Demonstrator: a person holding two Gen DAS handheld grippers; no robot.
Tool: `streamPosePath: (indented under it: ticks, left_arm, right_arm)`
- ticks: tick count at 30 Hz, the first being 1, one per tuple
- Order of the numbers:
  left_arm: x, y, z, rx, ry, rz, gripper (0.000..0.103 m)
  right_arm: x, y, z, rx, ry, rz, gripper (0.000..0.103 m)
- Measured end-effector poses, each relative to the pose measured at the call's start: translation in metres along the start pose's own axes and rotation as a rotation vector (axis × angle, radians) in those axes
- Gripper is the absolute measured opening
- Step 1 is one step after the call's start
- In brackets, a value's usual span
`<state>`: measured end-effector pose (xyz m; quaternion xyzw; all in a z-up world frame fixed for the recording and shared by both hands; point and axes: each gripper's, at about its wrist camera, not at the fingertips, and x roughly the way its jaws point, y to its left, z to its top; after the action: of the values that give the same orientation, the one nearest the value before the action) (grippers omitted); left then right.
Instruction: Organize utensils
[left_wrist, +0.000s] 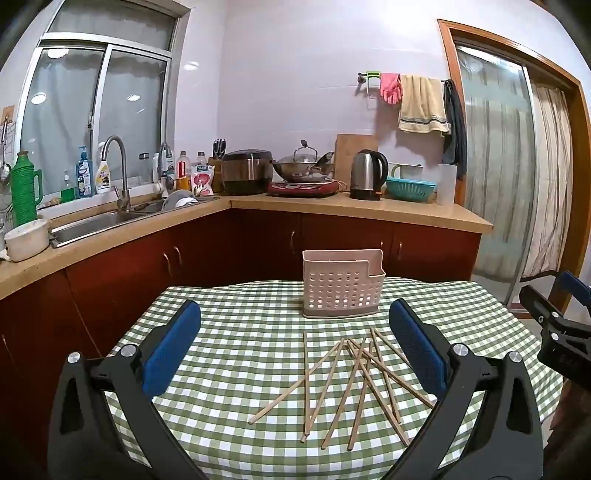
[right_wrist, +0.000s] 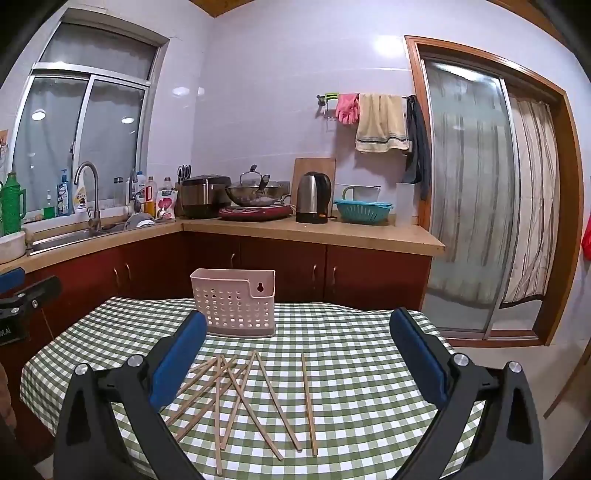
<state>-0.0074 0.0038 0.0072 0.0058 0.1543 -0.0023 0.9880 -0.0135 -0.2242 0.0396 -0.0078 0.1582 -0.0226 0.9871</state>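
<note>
Both hand-held tools hang spread wide and empty above the checked tablecloth (left_wrist: 229, 332): the left gripper (left_wrist: 295, 328) and the right gripper (right_wrist: 299, 336), blue pads apart. Between and just beyond their fingers, wooden chopsticks (left_wrist: 347, 384) lie scattered and crossing on the cloth. Farther back a pink perforated utensil holder (left_wrist: 341, 284) stands upright near the table's far edge.

Pretty ordinary kitchen: pale tiled wall (left_wrist: 295, 74), L-shaped counter (left_wrist: 369, 208) over dark red cabinets (right_wrist: 280, 266), sliding window (left_wrist: 96, 110) above the sink (left_wrist: 96, 221), curtained glass door (right_wrist: 491, 206).
</note>
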Motion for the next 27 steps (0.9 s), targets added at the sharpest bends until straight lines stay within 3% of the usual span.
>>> streamPosePath:
  ticks: [27]
  left_arm:
    - [0.0087,-0.0005,-0.0072,-0.012,0.021,-0.01,0.099]
  right_arm:
    - [0.0076,0.0051,-0.0155,-0.004,-0.006,-0.004,0.097]
